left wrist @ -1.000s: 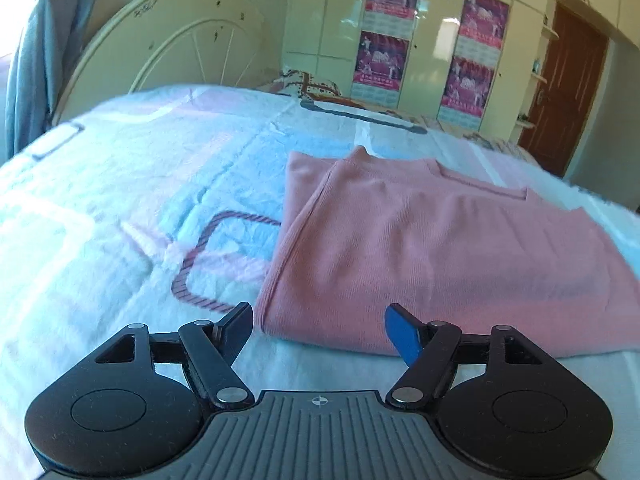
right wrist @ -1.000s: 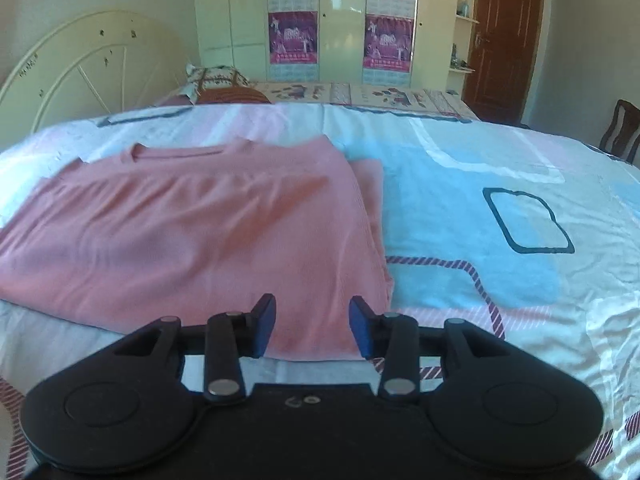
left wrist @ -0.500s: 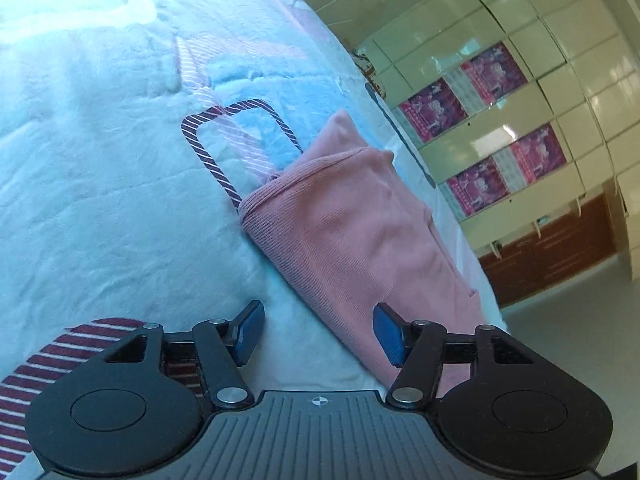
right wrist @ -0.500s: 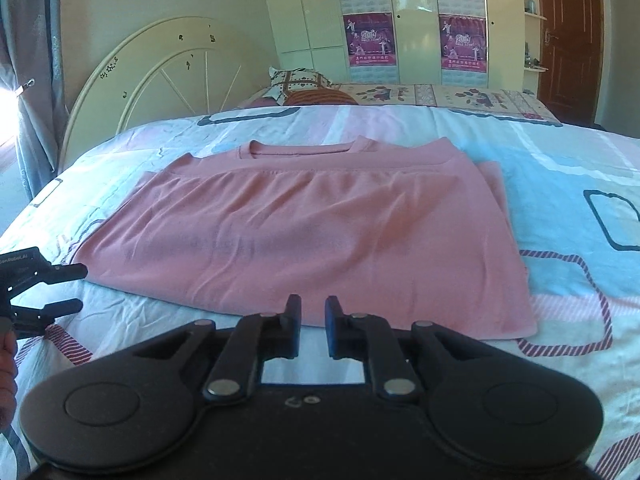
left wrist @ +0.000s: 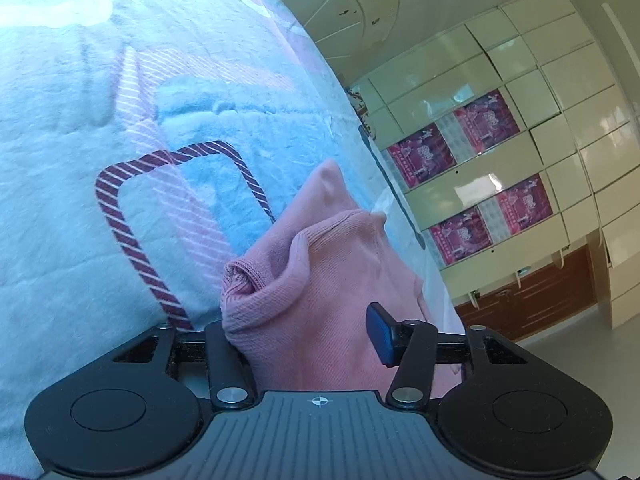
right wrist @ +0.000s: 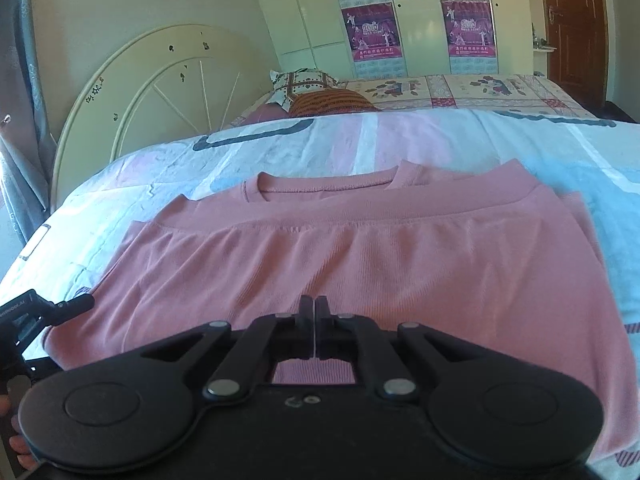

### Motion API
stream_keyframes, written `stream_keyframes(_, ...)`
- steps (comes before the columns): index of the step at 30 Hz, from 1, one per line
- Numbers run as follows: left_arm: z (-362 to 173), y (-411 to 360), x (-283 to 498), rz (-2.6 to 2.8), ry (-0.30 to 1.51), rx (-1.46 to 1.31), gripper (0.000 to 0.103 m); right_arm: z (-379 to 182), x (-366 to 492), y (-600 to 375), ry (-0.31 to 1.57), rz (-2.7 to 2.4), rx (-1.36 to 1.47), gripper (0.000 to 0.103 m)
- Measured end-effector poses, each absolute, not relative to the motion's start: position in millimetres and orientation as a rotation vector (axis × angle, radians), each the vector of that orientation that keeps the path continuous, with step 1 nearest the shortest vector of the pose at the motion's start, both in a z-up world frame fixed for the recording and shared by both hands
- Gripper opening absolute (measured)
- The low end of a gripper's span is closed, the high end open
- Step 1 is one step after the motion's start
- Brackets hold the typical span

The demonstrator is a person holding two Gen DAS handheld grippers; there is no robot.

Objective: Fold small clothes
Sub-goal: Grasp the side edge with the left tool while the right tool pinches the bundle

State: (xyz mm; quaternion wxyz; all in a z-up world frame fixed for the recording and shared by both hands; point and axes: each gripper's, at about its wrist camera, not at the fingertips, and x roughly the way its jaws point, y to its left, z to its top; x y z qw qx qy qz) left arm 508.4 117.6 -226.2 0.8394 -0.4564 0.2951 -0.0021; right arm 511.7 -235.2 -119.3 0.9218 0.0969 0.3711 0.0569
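Observation:
A pink knit top (right wrist: pixel 400 264) lies flat on the bedspread (right wrist: pixel 280 140), neckline at the far side. My right gripper (right wrist: pixel 315 308) is shut, its tips low over the middle of the top near the front hem, and no cloth shows between them. My left gripper (left wrist: pixel 300 332) is rolled sideways at the top's (left wrist: pixel 320 280) left front corner. Its jaws are closing with the bunched corner between them. One finger is hidden under the cloth. The blue pad (left wrist: pixel 380 334) stands above the cloth, with a gap left. The left gripper's finger (right wrist: pixel 72 305) shows at the garment's left edge.
The pale blue and pink bedspread (left wrist: pixel 80 160) spreads wide to the left and right of the top. A cream round headboard (right wrist: pixel 160 92) and a patterned pillow (right wrist: pixel 312 84) are at the far end. Behind stand a wardrobe with posters (right wrist: pixel 372 28) and a brown door (right wrist: pixel 576 28).
My left gripper rolled over, sank to the top's left corner and narrowed around it, bunching the cloth. My right gripper slid left to the middle of the front hem and closed.

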Motion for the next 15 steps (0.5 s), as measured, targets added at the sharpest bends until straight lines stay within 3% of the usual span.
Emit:
stream_keyframes(1,-227.2,117.0,513.8,0.001,0.627,-0.96,0.037,-122.7,517.6,-233.6,0.771,0.115,0.203,0.002)
stream_keyframes(3,-230.9,117.9,524.6,0.018,0.644,-0.948,0.008,-128.1,526.8,-231.2,0.781,0.125,0.226,0.002)
stream_keyframes(15,-233.1,122.2,537.0,0.044,0.643,-0.983,0.01,-153.4,548.1,-222.7,0.866,0.146,0.241,0.0)
